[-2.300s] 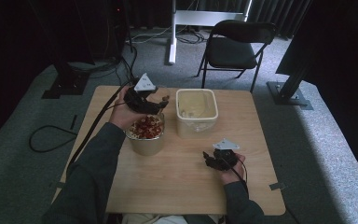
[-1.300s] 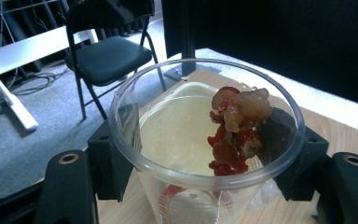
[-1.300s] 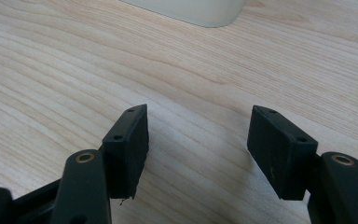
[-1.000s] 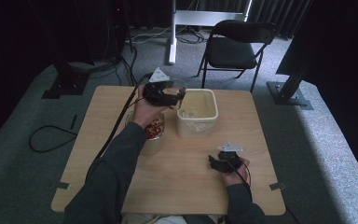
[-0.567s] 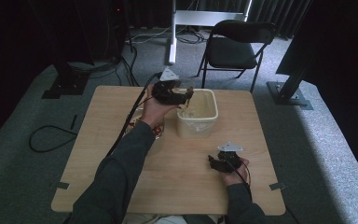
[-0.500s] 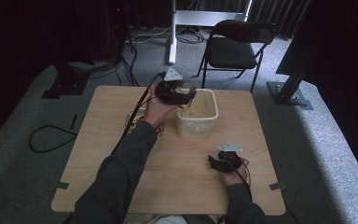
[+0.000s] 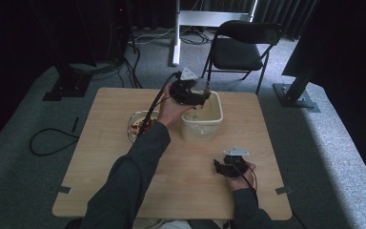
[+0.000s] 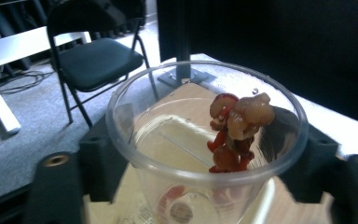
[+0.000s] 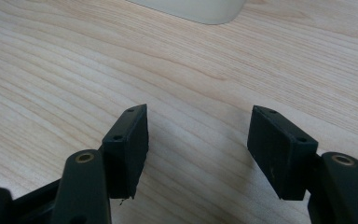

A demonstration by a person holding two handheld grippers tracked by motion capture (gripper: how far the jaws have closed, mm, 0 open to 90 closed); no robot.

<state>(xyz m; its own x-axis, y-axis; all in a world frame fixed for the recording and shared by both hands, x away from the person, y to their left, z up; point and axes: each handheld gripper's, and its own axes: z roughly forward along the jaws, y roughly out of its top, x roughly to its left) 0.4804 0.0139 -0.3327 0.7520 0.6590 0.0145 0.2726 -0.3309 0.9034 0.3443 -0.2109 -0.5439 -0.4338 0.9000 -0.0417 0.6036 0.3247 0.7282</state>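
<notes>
My left gripper clamps a clear cup of red pieces over the cream tub, jaws just easing apart. Glass bowl sits at the tub's 9 o'clock. My right gripper rests on the table, jaws apart, empty.

right hand-held gripper: jaws apart, nothing between | wooden table below | cream container far edge

No text, label, brand, number or sign can be read anywhere in these pictures.
</notes>
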